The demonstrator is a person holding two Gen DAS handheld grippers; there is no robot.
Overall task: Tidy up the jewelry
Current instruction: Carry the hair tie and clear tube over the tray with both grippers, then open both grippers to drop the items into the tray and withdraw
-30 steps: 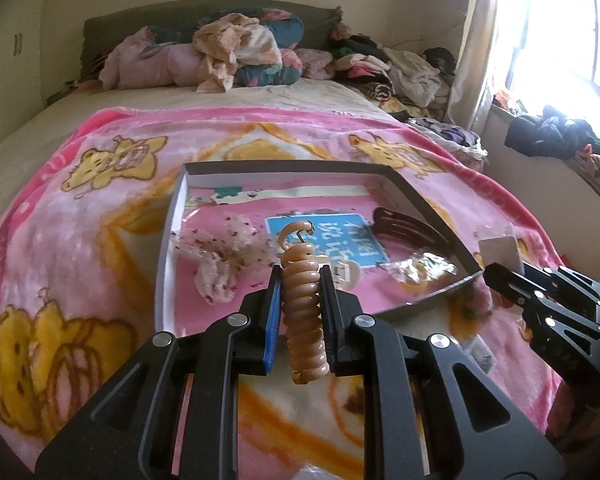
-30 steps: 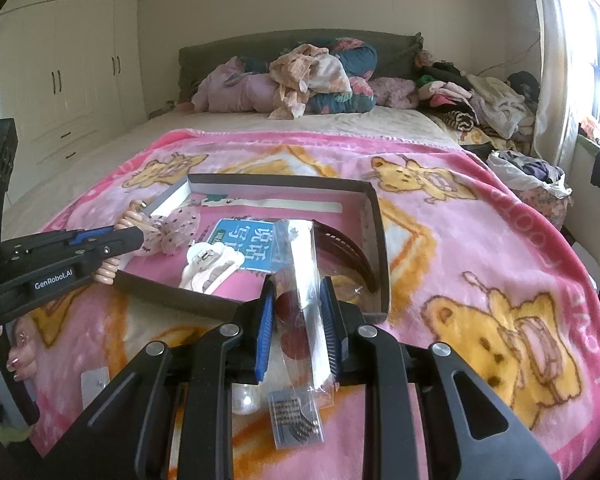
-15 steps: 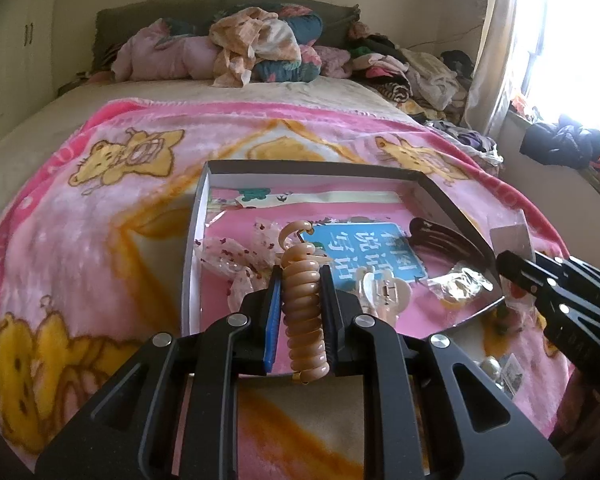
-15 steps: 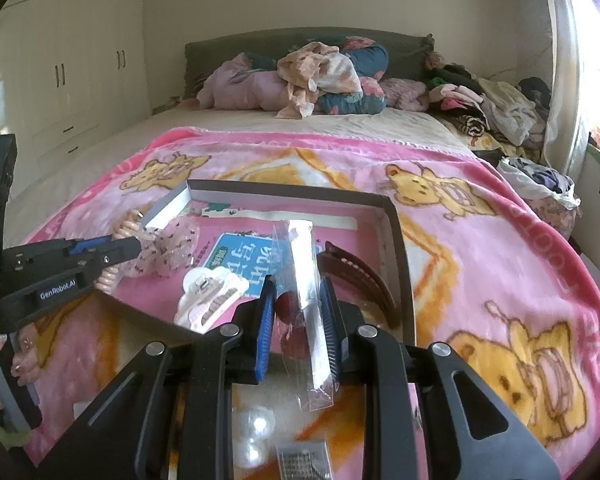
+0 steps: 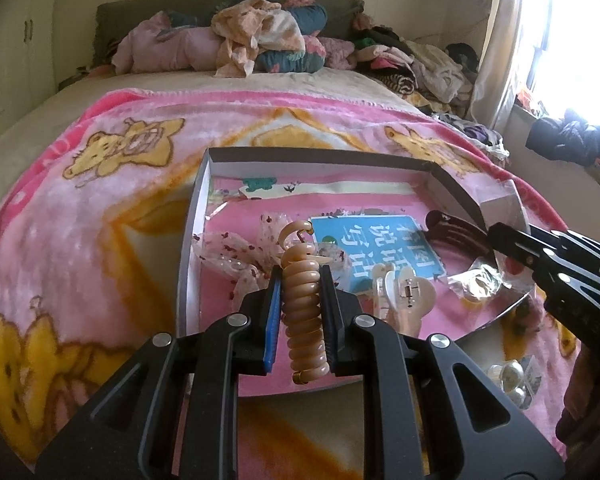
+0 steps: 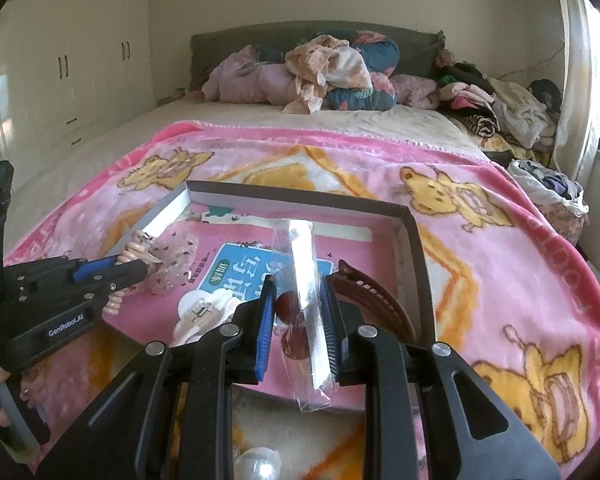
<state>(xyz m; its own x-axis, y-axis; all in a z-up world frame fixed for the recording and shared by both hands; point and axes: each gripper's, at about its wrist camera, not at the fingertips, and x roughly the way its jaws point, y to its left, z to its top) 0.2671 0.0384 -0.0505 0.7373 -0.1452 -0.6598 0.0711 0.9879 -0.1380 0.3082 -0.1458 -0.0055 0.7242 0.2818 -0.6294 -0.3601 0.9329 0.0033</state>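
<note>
jaws clamped: left gripper (image 5: 300, 300) on one coil hair tie (image 5: 304, 312), right gripper (image 6: 298, 312) on one clear packet (image 6: 306, 320)

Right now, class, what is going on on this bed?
A person is sorting hair accessories into a shallow box on a pink blanket. The left hand-held gripper is shut on a tan spiral hair tie; the right hand-held gripper is shut on a clear packet with dark red pieces inside. Both hang over the box's near edge. A white claw clip and a brown comb clip already lie inside.
</note>
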